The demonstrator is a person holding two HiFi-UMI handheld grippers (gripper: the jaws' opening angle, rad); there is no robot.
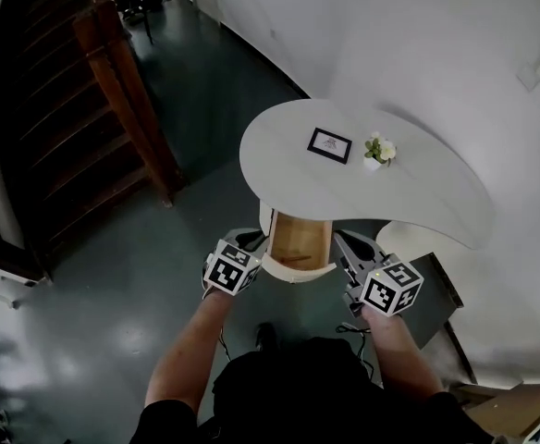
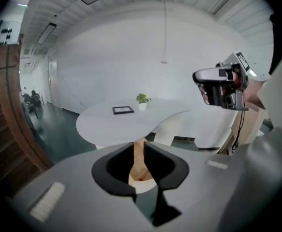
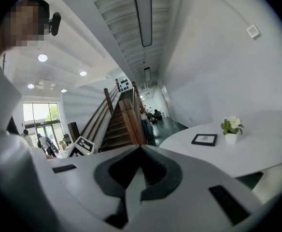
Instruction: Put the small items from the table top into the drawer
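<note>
A white curved table (image 1: 418,192) carries a small black picture frame (image 1: 330,144) and a little potted plant (image 1: 378,151). Under its near edge a wooden drawer (image 1: 298,239) stands pulled out. My left gripper (image 1: 251,241) hangs at the drawer's left side and my right gripper (image 1: 344,240) at its right side. In the left gripper view the left gripper (image 2: 138,146) shows a narrow gap, empty, with the drawer (image 2: 140,170) seen through it, and the frame (image 2: 123,110) and plant (image 2: 142,100) beyond. In the right gripper view the right gripper (image 3: 140,148) has its tips together, holding nothing; the frame (image 3: 204,139) and plant (image 3: 231,128) lie to the right.
A wooden staircase (image 1: 113,91) rises on the left over dark floor (image 1: 205,72). A white curved wall (image 1: 418,35) backs the table. A grey box (image 1: 436,294) sits low on the right by the table. People stand far off near the windows (image 3: 44,141).
</note>
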